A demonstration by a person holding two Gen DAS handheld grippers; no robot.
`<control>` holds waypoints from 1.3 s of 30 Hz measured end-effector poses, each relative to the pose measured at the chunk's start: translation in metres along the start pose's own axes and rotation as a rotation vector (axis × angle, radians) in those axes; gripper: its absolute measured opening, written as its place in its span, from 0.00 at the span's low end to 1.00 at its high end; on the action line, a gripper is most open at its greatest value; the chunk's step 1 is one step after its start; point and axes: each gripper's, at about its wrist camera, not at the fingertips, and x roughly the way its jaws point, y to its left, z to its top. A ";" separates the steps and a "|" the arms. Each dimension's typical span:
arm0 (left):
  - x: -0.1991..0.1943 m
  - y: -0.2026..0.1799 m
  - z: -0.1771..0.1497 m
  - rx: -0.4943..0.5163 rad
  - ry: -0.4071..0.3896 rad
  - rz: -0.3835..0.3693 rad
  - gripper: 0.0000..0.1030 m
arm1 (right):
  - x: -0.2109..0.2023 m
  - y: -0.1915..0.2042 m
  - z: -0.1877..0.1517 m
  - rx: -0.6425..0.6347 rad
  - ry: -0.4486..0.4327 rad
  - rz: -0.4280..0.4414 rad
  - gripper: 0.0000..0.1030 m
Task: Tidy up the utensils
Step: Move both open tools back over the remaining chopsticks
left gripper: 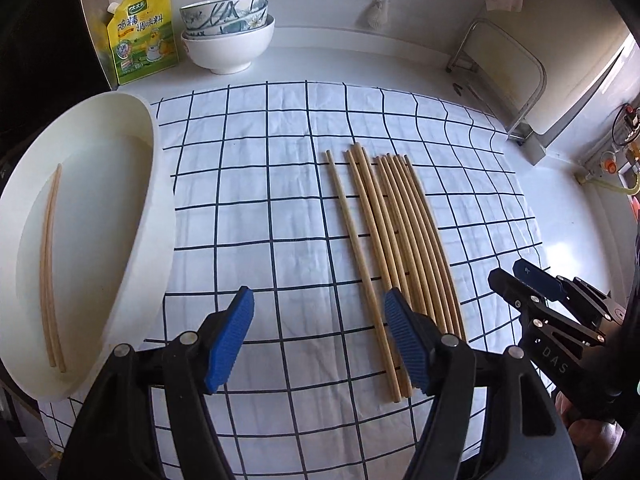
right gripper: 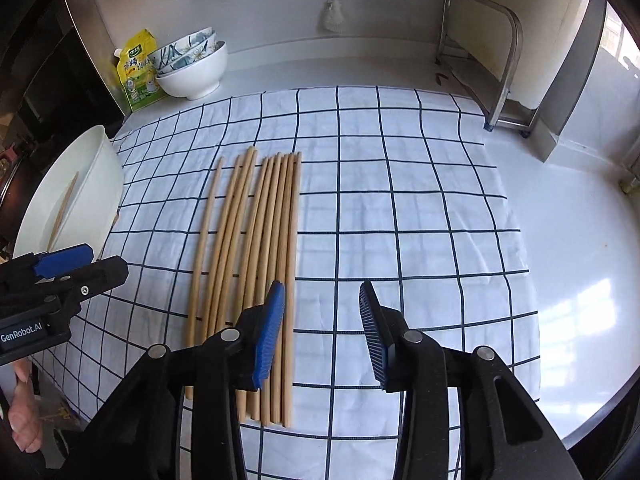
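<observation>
Several wooden chopsticks [left gripper: 384, 240] lie side by side on a white checked cloth [left gripper: 260, 200]; they also show in the right wrist view [right gripper: 256, 260]. A white oval basin [left gripper: 136, 240] at the left holds two chopsticks [left gripper: 48, 268]. My left gripper [left gripper: 318, 340] is open and empty, low over the cloth just left of the near ends of the chopsticks. My right gripper [right gripper: 322, 332] is open and empty, just right of the row, its left finger over the near ends. It also shows in the left wrist view [left gripper: 520, 276].
Stacked bowls [left gripper: 226, 36] and a yellow seasoning pouch [left gripper: 142, 36] stand at the back left. A metal rack [right gripper: 480, 60] stands at the back right against the wall. The white counter [right gripper: 560, 240] lies right of the cloth.
</observation>
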 end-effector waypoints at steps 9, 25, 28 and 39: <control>0.019 -0.002 -0.005 -0.026 0.010 0.028 0.67 | 0.021 -0.004 -0.004 -0.014 0.009 0.024 0.41; 0.032 0.000 -0.008 -0.072 0.005 0.063 0.80 | 0.042 0.000 -0.003 -0.049 0.010 0.017 0.46; 0.035 -0.003 -0.008 -0.072 0.008 0.064 0.80 | 0.043 0.002 -0.002 -0.064 0.011 0.015 0.46; 0.046 -0.010 -0.008 -0.061 0.015 0.085 0.83 | 0.044 -0.005 -0.001 -0.079 0.009 0.003 0.47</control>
